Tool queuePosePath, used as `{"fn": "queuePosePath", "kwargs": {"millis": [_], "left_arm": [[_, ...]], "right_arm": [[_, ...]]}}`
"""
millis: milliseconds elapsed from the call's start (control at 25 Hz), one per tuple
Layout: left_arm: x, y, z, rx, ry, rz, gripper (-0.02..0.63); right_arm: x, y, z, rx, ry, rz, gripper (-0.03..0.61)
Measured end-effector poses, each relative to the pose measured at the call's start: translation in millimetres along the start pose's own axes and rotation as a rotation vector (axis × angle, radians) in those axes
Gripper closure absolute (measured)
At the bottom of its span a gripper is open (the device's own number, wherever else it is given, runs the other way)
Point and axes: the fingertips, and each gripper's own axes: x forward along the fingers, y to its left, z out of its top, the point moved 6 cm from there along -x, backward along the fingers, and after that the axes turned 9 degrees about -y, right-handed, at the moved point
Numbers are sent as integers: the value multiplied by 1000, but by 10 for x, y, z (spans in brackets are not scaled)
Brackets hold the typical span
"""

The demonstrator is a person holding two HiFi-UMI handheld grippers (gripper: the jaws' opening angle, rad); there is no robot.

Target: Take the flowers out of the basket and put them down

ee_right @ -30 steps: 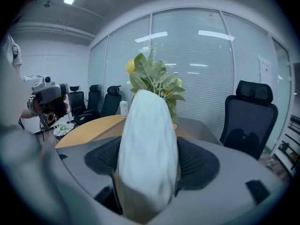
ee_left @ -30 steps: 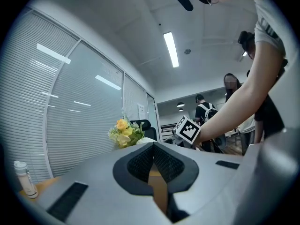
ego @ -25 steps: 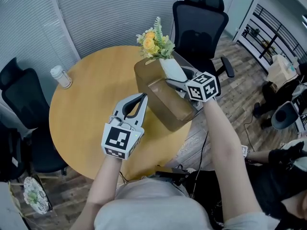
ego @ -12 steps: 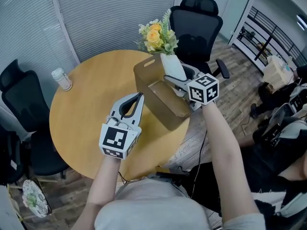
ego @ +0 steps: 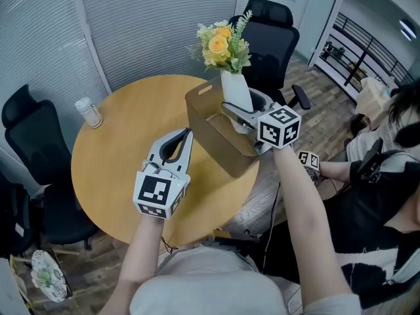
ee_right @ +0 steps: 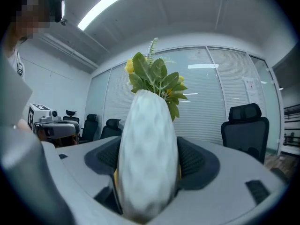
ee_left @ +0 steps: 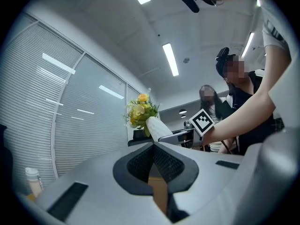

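Note:
Yellow flowers (ego: 222, 44) stand in a white vase (ego: 235, 92). My right gripper (ego: 230, 110) is shut on the vase and holds it upright above the far end of the brown basket (ego: 216, 143). The right gripper view shows the vase (ee_right: 147, 153) filling the space between the pads, with green leaves (ee_right: 154, 78) above. My left gripper (ego: 188, 132) is shut on the basket's near-left rim, and a tan strip shows between its jaws (ee_left: 153, 146). From the left gripper view the flowers (ee_left: 138, 110) and vase (ee_left: 157, 127) sit ahead, high up.
The round wooden table (ego: 125, 149) carries a small white bottle (ego: 88, 111) at its far left. Black office chairs stand behind the table (ego: 269, 38) and at its left (ego: 29, 130). A person (ego: 387, 176) sits at the right. The basket overhangs the table's right edge.
My right gripper has raised the vase with the flowers up and out of the basket. The left gripper and the basket have shifted a little.

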Motion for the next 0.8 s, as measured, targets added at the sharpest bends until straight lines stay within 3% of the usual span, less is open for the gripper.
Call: {"fn": "queuePosePath", "kwargs": {"millis": [800], "left_arm": [[-664,47,263,-6,-40,9,609]], "right_arm": [[-84,1018,272,-10,-146,16,207]]}}
